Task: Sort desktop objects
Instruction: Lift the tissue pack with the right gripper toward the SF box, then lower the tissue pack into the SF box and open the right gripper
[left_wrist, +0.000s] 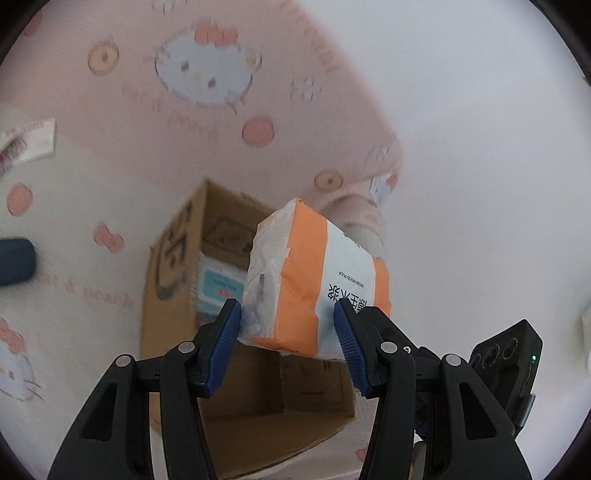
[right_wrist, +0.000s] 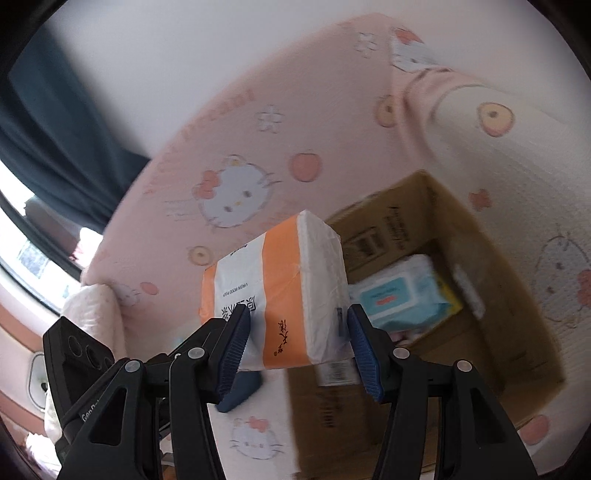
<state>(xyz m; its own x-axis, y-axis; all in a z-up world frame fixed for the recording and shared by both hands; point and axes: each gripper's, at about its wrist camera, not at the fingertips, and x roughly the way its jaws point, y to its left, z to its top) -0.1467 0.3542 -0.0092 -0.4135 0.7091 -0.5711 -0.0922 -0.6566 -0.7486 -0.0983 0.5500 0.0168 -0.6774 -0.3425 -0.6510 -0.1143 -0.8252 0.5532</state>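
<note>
An orange-and-white tissue pack is held in the air by both grippers. My left gripper is shut on one end of it. My right gripper is shut on the other end. Below the pack is an open cardboard box, also in the right wrist view. A light-blue wet-wipes pack lies inside the box, and shows in the left wrist view.
The box sits on a pink and cream Hello Kitty cloth. A dark blue object lies at the left, and shows under the pack. A printed paper packet lies far left. A dark curtain and window are beyond.
</note>
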